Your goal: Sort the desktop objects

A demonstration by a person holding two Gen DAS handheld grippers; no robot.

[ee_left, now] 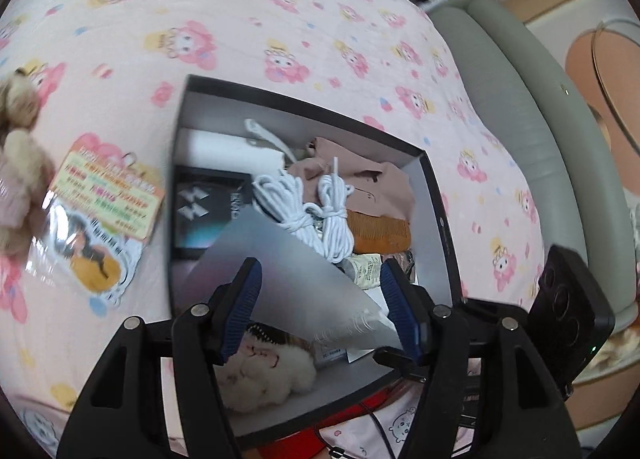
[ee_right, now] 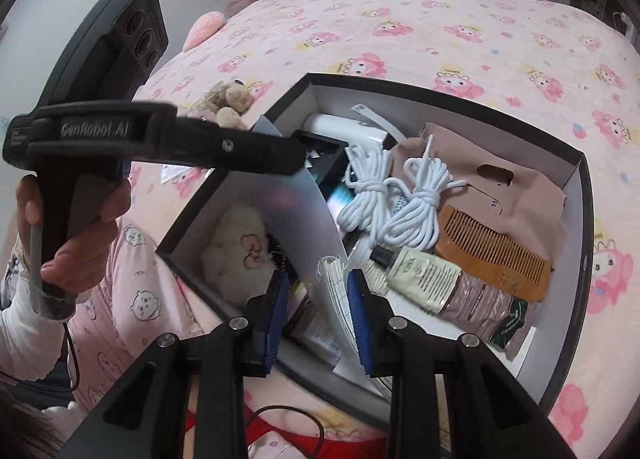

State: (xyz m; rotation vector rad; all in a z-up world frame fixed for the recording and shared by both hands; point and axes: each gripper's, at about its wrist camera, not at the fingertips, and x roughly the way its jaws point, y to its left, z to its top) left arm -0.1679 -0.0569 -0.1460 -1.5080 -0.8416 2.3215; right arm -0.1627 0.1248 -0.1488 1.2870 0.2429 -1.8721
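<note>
Hovering over the near end of the grey box (ee_right: 576, 291), the right gripper (ee_right: 318, 319) is standing with its jaws partly apart on either side of the translucent sheet's (ee_right: 296, 219) lower edge, pads not visibly pressing. The left gripper (ee_left: 320, 307) is straddling the same sheet (ee_left: 280, 259), jaws wider, nothing clamped. Beneath the sheet a white plush (ee_right: 236, 247) is lying; beyond it sit a wooden comb (ee_right: 492, 255), two white cord bundles (ee_right: 400, 203) and a brown pouch (ee_right: 500, 187). Farther out on the bedspread (ee_left: 280, 11) a teddy charm (ee_left: 18, 163) and a sticker pack (ee_left: 104, 211) are waiting. Judging by this, the sheet is being settled inside the box; next, one gripper needs to close squarely on its edge.
</note>
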